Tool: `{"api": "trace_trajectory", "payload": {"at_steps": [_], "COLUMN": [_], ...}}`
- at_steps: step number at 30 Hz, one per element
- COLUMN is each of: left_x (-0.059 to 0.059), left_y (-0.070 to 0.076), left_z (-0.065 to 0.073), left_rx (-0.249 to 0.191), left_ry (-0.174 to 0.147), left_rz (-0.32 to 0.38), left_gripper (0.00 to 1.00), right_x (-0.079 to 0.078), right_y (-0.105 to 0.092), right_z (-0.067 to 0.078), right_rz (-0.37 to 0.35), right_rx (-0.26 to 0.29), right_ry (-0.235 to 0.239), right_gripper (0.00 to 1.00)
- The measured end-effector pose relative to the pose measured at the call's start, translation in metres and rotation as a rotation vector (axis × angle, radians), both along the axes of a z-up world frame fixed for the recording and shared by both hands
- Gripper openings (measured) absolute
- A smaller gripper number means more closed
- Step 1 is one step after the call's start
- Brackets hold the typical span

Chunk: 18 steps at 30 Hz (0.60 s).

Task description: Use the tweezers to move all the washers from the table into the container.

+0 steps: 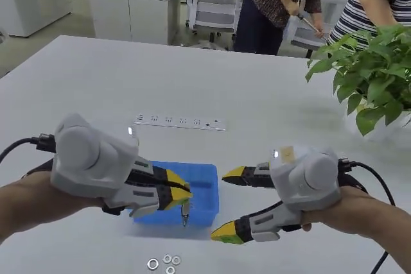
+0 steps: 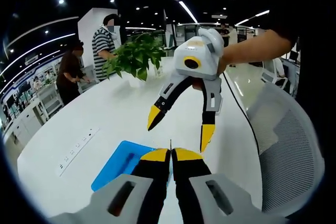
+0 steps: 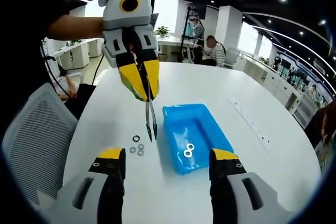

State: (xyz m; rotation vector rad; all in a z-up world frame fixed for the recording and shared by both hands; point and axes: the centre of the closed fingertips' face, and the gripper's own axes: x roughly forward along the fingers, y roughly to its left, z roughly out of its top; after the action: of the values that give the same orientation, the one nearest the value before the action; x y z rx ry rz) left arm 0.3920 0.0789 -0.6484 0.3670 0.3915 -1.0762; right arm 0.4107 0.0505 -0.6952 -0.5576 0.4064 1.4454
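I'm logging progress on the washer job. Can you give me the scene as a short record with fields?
left gripper: shut on the tweezers
right gripper: open, empty
tweezers tips: pointing down beside the blue container, above the table
washers in container: two
washers on table: four, clustered near the tweezers tips

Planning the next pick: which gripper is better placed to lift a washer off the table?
Left gripper: it holds the tweezers, tips near the loose washers. Right gripper is open and empty.
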Motion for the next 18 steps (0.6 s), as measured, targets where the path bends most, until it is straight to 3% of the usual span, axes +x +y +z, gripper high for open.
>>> {"api": "trace_trajectory", "payload": {"at_steps": [18], "left_x": [-0.025], "left_y": [0.0], "left_z": [-0.02], "left_rx": [-0.004], "left_ry": [0.017], "left_rz": [-0.005], "left_gripper": [0.06], "right_x": [-0.018], "right_y": [-0.006], "right_z": [-0.014], "right_rz": [-0.054], "right_rx": [0.006], "right_ry": [0.047], "right_gripper": [0.84]}}
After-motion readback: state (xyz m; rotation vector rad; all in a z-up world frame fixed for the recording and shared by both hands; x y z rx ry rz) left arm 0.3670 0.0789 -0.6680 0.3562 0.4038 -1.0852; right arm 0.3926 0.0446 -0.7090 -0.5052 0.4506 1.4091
